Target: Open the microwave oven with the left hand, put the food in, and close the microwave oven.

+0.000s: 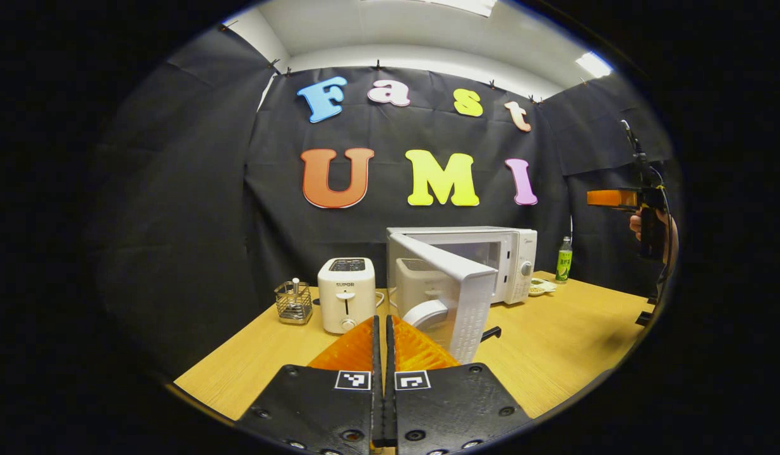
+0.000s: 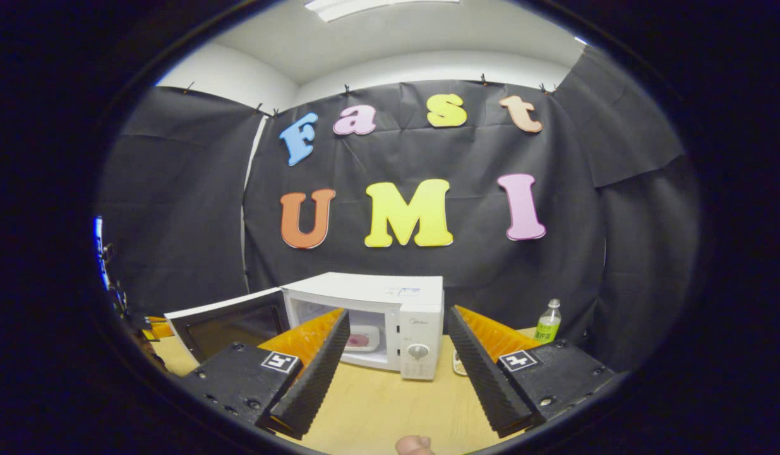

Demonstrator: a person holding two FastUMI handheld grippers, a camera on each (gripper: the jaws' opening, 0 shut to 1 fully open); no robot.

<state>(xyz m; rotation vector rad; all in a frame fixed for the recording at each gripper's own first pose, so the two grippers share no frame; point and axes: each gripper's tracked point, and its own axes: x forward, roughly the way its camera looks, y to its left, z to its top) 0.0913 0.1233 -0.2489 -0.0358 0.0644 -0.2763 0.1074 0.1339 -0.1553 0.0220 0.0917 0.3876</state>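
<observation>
Food [image 2: 359,340] sits on its plate inside the microwave [image 2: 390,316]; door [image 1: 456,297] swung wide; my left gripper [image 1: 383,354] is closed, empty; right gripper [image 2: 395,354] spread, empty; I judge closing remains: left pushes the door.

The toaster [image 1: 347,294], lower centre of the left gripper view, carries the brand "SUPOR" on its front. The microwave [image 2: 390,325] logo is possibly "Midea", too small to confirm.

White toaster [image 1: 346,294], wire holder [image 1: 294,303], green bottle [image 1: 564,259], perhaps a dish [image 1: 541,287] on the table [image 1: 554,347]
</observation>
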